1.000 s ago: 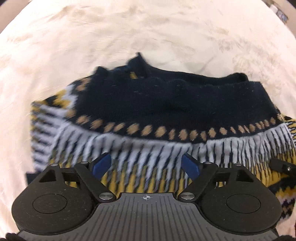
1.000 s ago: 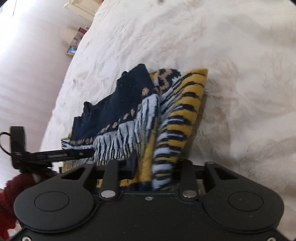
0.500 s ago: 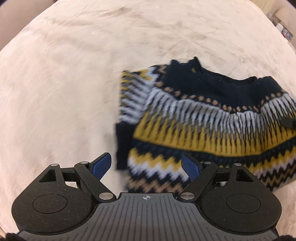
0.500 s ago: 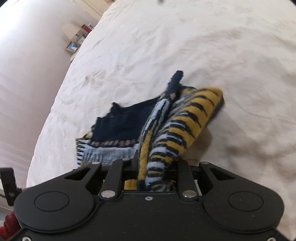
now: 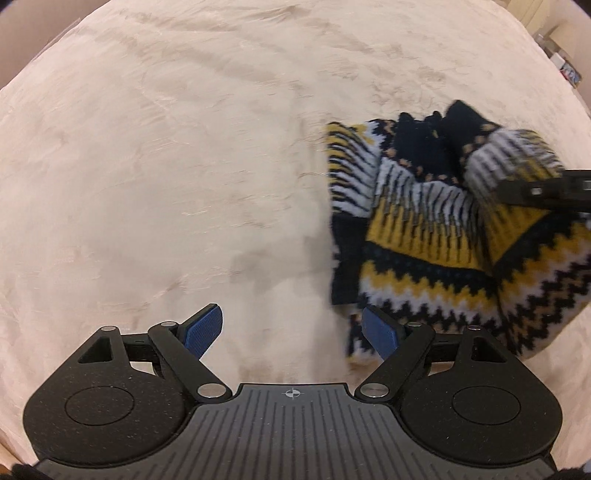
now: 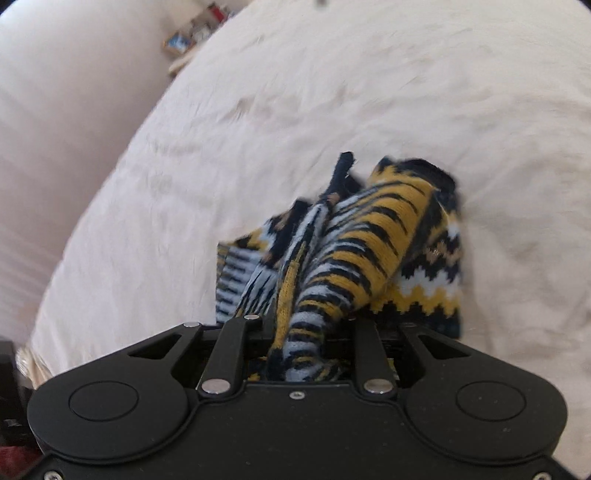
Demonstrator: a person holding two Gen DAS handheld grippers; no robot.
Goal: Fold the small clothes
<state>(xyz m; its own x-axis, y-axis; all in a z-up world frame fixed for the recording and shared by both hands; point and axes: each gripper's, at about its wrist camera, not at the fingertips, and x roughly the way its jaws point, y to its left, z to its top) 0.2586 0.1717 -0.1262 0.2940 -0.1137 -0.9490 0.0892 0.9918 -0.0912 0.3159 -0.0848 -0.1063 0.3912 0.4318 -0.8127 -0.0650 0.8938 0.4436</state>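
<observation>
I am pinching a bunched edge of the patterned sweater (image 6: pixel 354 258) in my right hand-held gripper (image 6: pixel 303 343), lifting it off the cream bed (image 5: pixel 166 166). My left hand-held gripper (image 5: pixel 291 330) is hanging spread and empty beside it. The sweater is looking partly folded, not yet flat.

Motion blur smears the sweater (image 5: pixel 436 229) in the left wrist view, worst along its upper right fold, and its right side runs off the frame. The right gripper (image 5: pixel 532 190) shows only as a dark blurred bar cut by that same edge. From the right wrist, the right gripper's fingertips (image 6: pixel 334 314) are buried under bunched knit, so the pads can't be seen. Small items (image 6: pixel 192 33) at the top left are too blurred to identify. The bedspread (image 6: pixel 369 92) is streaked with blur.
</observation>
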